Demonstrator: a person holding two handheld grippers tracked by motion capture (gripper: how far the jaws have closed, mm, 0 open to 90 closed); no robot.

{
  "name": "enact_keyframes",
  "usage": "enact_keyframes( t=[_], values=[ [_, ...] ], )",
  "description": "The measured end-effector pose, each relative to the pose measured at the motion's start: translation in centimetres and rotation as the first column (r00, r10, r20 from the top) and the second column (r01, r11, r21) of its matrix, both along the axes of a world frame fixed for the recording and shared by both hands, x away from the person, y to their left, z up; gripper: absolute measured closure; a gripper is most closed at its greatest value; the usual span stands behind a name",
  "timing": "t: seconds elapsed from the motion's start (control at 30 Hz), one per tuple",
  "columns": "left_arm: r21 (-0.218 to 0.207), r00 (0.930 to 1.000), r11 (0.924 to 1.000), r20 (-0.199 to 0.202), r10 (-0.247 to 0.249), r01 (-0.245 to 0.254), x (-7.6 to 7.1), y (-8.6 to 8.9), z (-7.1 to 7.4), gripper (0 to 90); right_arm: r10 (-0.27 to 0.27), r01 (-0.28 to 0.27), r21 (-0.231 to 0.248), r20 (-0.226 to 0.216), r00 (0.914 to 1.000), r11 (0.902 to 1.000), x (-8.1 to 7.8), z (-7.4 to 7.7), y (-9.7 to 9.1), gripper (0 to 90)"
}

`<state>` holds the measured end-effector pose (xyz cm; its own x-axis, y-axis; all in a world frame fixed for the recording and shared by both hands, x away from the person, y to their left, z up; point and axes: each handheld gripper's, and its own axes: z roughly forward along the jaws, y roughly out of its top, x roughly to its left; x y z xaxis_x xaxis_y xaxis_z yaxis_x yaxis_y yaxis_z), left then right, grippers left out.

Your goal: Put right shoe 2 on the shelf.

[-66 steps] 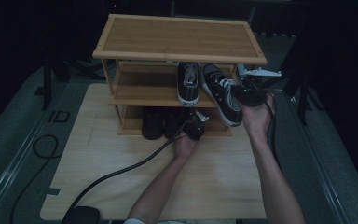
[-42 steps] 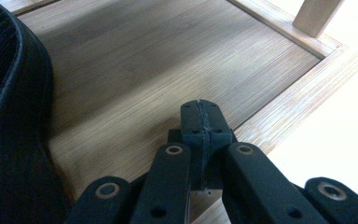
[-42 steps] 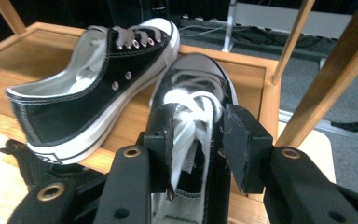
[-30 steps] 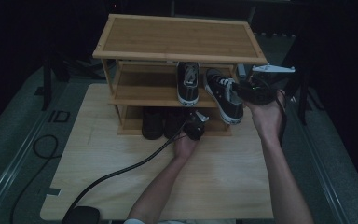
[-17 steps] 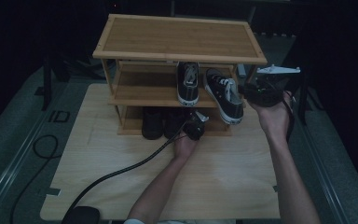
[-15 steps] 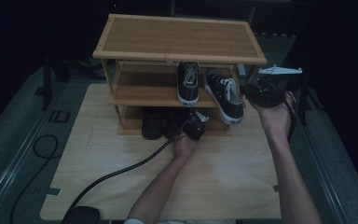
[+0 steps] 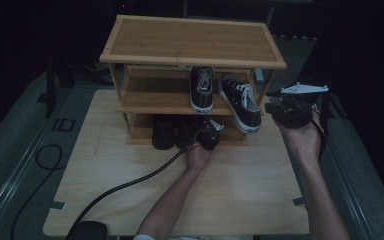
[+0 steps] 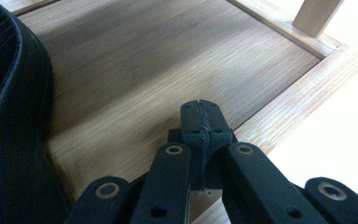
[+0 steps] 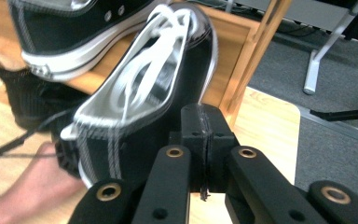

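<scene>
A wooden shoe rack [image 7: 190, 42] stands on the table. Two black sneakers with white laces sit on its middle shelf. One [image 7: 201, 90] lies straight; the other [image 7: 240, 102] [image 9: 144, 93] is angled and juts over the front edge. My right gripper [image 7: 280, 107] [image 9: 203, 116] hovers just right of the rack, apart from that sneaker. Its jaws have just closed and are shut on nothing. My left gripper [image 7: 210, 134] [image 8: 200, 109] is shut and empty at the bottom shelf [image 8: 168, 60], beside a dark shoe [image 8: 9, 140].
Dark shoes [image 7: 165, 131] fill the left part of the bottom shelf. A black cable [image 7: 130, 182] trails from the left gripper across the table [image 7: 250, 200]. A rack post [image 9: 256, 51] rises just behind the angled sneaker. Grey floor [image 7: 10, 150] surrounds the table.
The right gripper has drawn away to the right from the angled sneaker and shut its jaws. The sneaker stays on the middle shelf. The left hand has not moved.
</scene>
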<state>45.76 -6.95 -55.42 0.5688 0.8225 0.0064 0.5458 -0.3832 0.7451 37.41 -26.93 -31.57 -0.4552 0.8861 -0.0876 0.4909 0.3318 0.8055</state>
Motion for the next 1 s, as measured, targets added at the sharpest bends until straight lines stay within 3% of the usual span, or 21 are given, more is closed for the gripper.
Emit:
enact_keyframes(
  t=[0.1, 0.2, 0.33, 0.63, 1.0],
  values=[
    [0.008, 1.0000, 0.9999, 0.003, -0.008, 0.008, 0.1, 0.1, 0.0, 90.0, 0.017, -0.017, -0.009, -0.006, 0.9998, 0.9998, -0.8, -0.4, 0.1, 90.0],
    [-0.010, 1.0000, 0.9999, -0.003, -0.001, 0.001, 0.0, 0.0, 0.0, 90.0, 0.036, -0.037, -0.023, -0.014, 0.9992, 0.9990, -1.5, -0.9, 0.2, 90.0],
    [0.012, 1.0000, 0.9999, 0.000, 0.003, -0.003, 0.0, 0.1, 0.0, 90.0, 0.055, -0.057, -0.039, -0.038, 0.9978, 0.9976, -2.0, -1.6, 0.5, 90.0],
    [0.001, 1.0000, 1.0000, 0.002, -0.005, 0.005, 0.0, 0.0, 0.0, 90.0, 0.082, -0.085, -0.036, -0.065, 0.9945, 0.9957, -3.4, -3.5, 0.5, 90.0],
    [0.003, 1.0000, 1.0000, 0.003, -0.006, 0.006, 0.0, 0.0, 0.0, 90.0, 0.095, -0.098, -0.043, -0.059, 0.9937, 0.9943, -4.1, -4.5, 0.8, 90.0]
  ],
)
